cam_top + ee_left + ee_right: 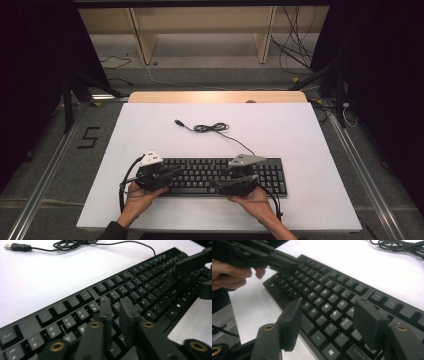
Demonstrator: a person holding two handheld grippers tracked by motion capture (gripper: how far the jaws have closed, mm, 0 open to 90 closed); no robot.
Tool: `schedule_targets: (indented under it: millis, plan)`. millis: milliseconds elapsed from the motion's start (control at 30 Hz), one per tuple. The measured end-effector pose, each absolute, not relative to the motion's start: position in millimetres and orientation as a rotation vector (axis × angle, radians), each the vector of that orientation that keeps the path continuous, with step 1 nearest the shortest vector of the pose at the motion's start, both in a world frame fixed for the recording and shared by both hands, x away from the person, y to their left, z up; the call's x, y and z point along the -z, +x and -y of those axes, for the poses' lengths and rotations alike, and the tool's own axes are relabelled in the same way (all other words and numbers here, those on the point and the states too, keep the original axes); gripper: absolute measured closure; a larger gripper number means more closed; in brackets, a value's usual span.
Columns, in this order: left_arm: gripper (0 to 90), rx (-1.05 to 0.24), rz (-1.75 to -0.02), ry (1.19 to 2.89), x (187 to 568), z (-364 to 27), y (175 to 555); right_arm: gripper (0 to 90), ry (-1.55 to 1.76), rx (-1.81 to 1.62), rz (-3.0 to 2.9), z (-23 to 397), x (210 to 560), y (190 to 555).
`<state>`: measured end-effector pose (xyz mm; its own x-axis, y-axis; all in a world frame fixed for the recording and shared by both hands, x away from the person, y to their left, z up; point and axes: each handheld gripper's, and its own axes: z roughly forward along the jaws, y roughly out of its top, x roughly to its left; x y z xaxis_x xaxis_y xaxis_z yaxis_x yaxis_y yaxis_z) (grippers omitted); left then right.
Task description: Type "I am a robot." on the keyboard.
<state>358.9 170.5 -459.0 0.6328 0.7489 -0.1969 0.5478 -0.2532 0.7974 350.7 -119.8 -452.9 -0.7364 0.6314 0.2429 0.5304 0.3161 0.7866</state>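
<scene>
A black keyboard (220, 175) lies near the front of the white table top (300, 140). Its cable (212, 128) runs back in a loose coil to a free USB plug (178, 122). My left gripper (174, 173) hovers low over the keyboard's left half (140, 287). Its jaws (115, 305) are drawn almost together with nothing between them. My right gripper (216, 188) is over the middle keys (324, 282), its jaws (327, 308) spread wide and empty. Both point inward at each other.
The left gripper (262, 257) and the hand (227, 275) holding it appear in the right gripper view. The right gripper (192, 262) crosses the left gripper view. A wooden strip (217, 96) edges the table's far side, with a shelf frame (205, 30) and floor cables (295, 50) beyond.
</scene>
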Motion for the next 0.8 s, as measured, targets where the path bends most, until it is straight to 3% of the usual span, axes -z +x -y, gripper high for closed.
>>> schedule_targets:
  millis: [167, 800]
  plan:
    - [88.8, -0.265, -1.030, 1.962, 462, -163, 368, 37.6, 1.077, -1.417, -2.449, 120, 452, 348]
    - [88.9, -0.240, -1.068, 2.044, 474, -148, 384, 36.7, 1.064, -1.436, -2.441, 123, 449, 341]
